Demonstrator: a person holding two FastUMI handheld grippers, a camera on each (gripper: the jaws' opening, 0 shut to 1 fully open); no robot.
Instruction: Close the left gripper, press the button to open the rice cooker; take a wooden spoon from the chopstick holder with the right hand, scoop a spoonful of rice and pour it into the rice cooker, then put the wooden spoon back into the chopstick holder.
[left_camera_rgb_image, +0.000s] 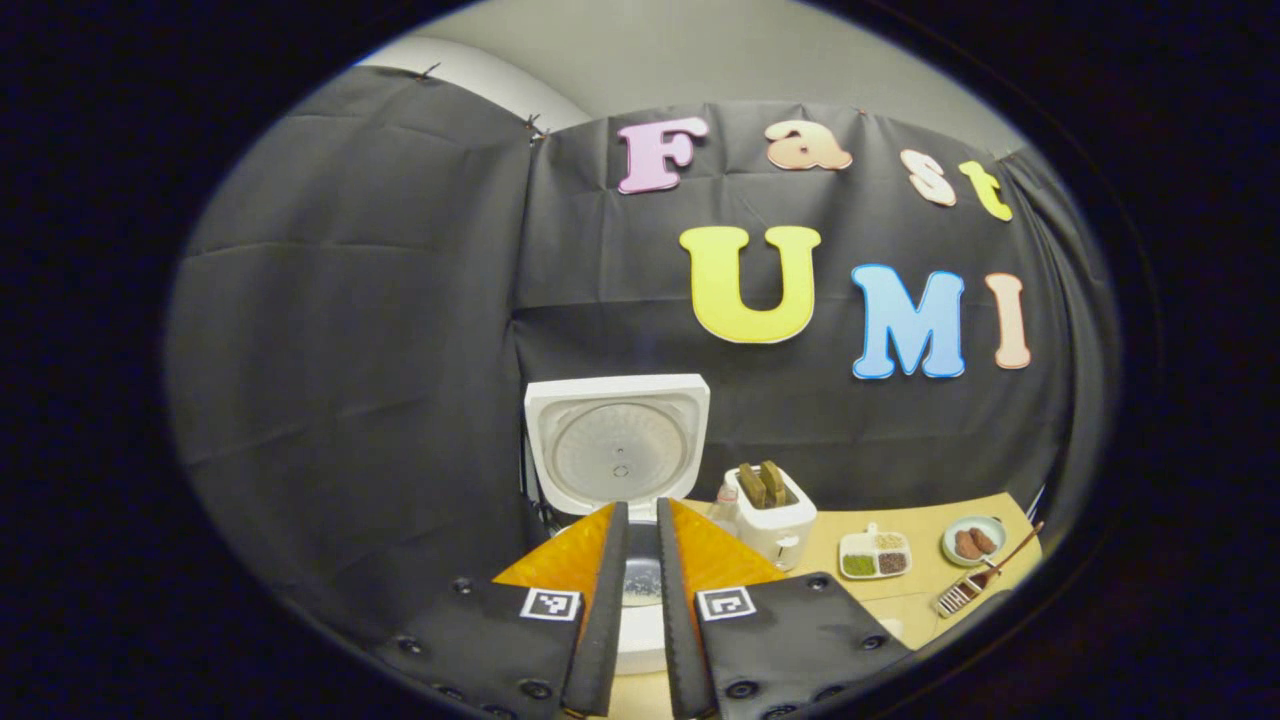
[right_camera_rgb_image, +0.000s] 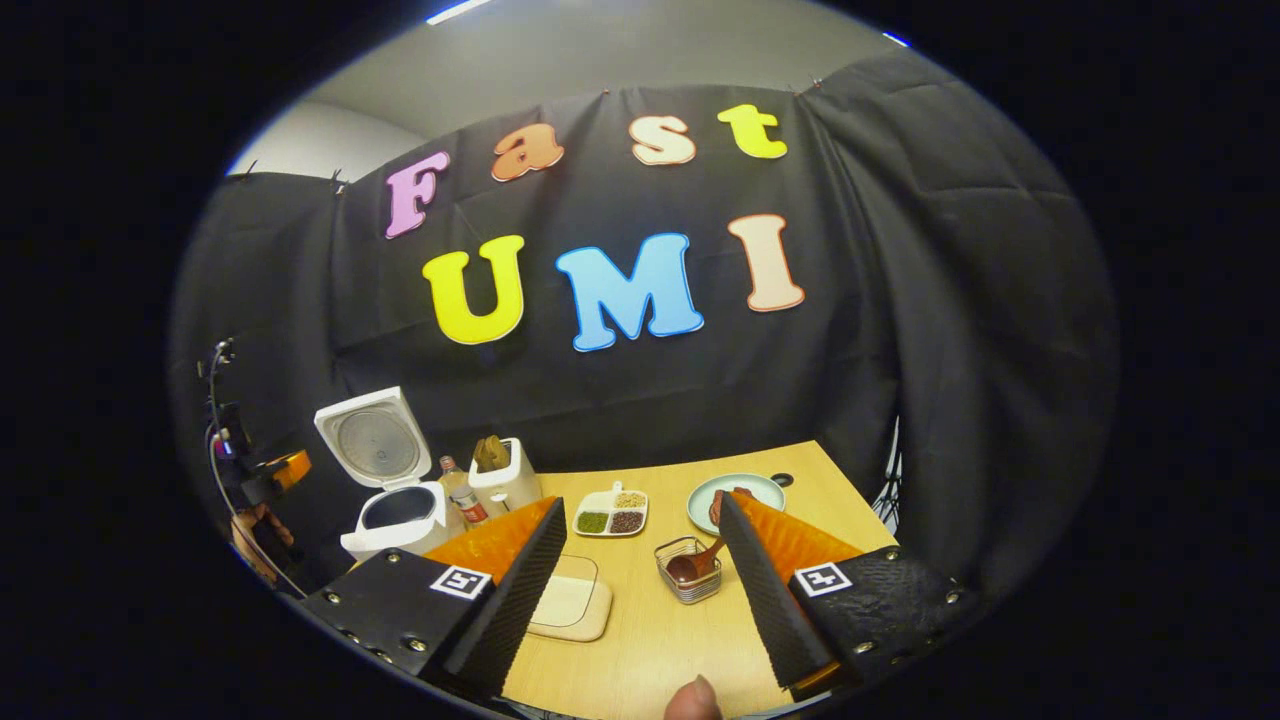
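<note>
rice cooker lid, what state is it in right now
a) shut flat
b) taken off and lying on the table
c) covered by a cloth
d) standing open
d: the rice cooker has its lid tipped up behind the pot, inner plate facing forward; the left gripper view shows the same raised lid.

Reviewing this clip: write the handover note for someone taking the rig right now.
Left gripper: nearly shut, empty, in front of the rice cooker.
Right gripper: open, empty, above the chopstick holder.
Done: cooker lid is up.
Wooden spoon sits in the holder; divided grain dish lies mid-table.
Left: take spoon, scoop rice, pour into cooker, return spoon.
</note>
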